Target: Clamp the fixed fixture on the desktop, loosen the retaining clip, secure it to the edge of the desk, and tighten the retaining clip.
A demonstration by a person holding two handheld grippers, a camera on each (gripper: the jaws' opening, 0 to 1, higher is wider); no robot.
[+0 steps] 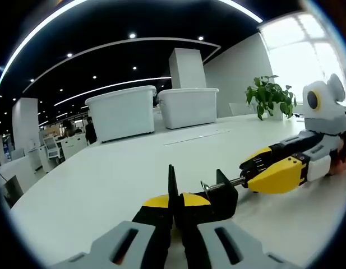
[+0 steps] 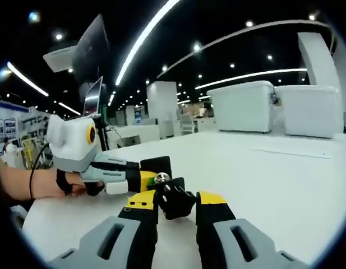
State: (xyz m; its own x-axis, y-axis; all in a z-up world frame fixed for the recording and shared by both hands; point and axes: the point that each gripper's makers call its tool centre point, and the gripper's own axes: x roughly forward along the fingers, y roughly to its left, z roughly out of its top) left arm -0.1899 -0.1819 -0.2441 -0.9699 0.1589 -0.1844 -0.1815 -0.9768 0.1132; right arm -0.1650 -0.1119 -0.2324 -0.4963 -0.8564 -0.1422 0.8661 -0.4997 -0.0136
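So the black clamp fixture point(image 1: 209, 197) sits on the white desk point(image 1: 105, 185), and both grippers are on it at once. In the left gripper view, the left gripper point(image 1: 176, 208) comes up from the bottom with its yellow-tipped jaws pinched nearly together on the thin upright plate of the fixture, so that's a narrow grip holding the clamp body. The fixture's threaded screw point(image 1: 220, 185) sticks out sideways toward the right gripper point(image 1: 252, 175), which reaches in from the right edge, lying low and almost flat over the desk, its yellow jaws meeting the end of that screw.

From the right gripper view, the right gripper point(image 2: 177, 203) has its jaws partly apart with the black knob point(image 2: 175, 200) of the fixture sitting between the tips (whether they actually press on it, I can't tell). The left gripper point(image 2: 142, 175) comes in from the left there, held by a hand point(image 2: 69, 185) with a strap round it, forearm stretched level along the desk edge.

Two white storage bins point(image 1: 156, 109) and a potted plant point(image 1: 271, 95) stand far back on the desk, well apart from the action.
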